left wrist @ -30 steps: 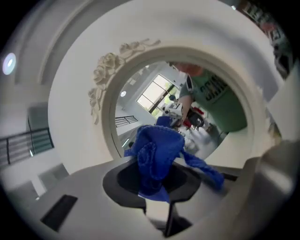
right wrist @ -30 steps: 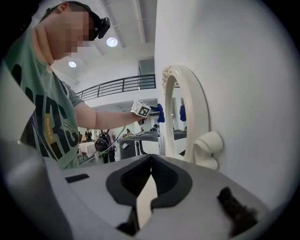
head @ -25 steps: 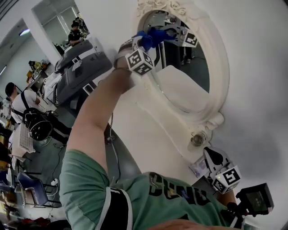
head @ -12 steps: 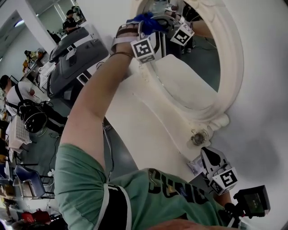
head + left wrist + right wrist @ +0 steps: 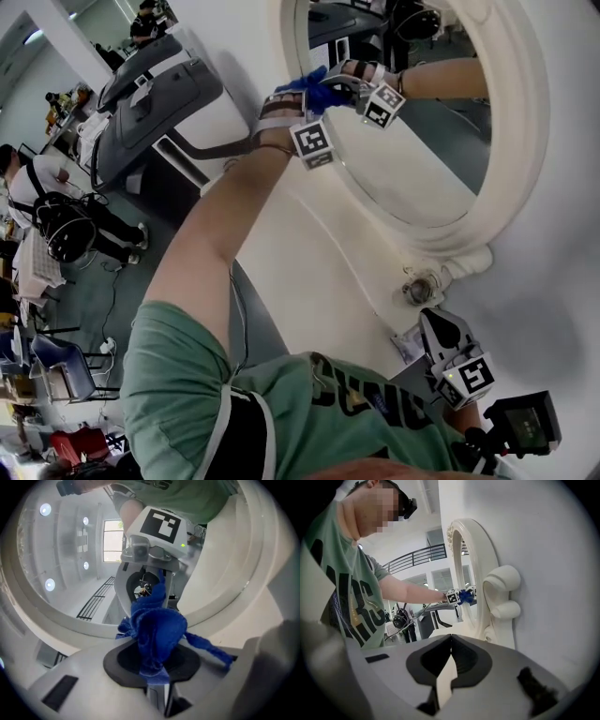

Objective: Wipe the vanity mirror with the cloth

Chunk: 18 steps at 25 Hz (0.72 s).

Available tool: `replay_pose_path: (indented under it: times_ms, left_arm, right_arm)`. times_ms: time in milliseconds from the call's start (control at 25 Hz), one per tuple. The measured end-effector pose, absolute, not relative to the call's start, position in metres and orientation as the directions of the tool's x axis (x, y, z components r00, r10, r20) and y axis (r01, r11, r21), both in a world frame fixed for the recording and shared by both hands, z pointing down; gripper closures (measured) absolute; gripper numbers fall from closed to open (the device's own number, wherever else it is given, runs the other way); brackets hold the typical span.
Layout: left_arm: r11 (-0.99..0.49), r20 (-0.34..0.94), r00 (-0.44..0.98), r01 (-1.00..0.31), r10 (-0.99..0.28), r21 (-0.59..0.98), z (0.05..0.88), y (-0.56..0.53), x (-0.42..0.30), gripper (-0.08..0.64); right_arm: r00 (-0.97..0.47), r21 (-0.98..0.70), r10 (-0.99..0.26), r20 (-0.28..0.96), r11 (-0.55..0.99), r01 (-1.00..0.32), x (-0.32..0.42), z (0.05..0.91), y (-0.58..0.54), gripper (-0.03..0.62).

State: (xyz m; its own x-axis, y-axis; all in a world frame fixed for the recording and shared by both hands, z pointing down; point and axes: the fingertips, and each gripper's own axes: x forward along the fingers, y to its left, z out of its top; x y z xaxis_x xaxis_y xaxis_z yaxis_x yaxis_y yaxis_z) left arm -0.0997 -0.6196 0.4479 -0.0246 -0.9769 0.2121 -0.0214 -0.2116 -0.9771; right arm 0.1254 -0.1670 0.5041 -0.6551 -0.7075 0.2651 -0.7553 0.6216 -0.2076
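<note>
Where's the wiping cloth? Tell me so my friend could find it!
Find the big oval mirror with the white frame. At its glass edge, the left gripper pinches the cloth. It is scrunched and bright blue amid all that white.

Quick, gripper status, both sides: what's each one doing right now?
Left gripper: shut on the blue cloth, held against the vanity mirror.
Right gripper: shut, nothing between its jaws.

White desk (image 5: 302,255) against wall (image 5: 562,281); mirror (image 5: 442,240) stands on it, small flat packet (image 5: 410,348) lies near the mirror's base.
</note>
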Motion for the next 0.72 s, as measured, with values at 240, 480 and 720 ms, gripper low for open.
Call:
replay_pose_path:
  times_ms: [240, 480, 720]
  left_arm:
    - [-0.439, 0.436, 0.053, -0.104, -0.898, -0.892, 0.560, -0.567, -0.064, 0.474]
    - [-0.622, 0.593, 0.194, -0.180, -0.782, -0.762, 0.622, -0.496, -0.008, 0.491]
    - [-0.760, 0.686, 0.333, -0.210, -0.647, -0.615, 0.636, -0.459, 0.022, 0.489]
  right_arm:
    - [-0.666, -0.229, -0.688, 0.289, 0.626, -0.746, 0.121, 0.514, -0.165, 0.580]
    - [-0.685, -0.259, -0.674, 0.277, 0.634, -0.729, 0.114, 0.516, -0.162, 0.580]
    - [-0.691, -0.229, -0.672, 0.266, 0.653, -0.722, 0.107, 0.505, -0.162, 0.580]
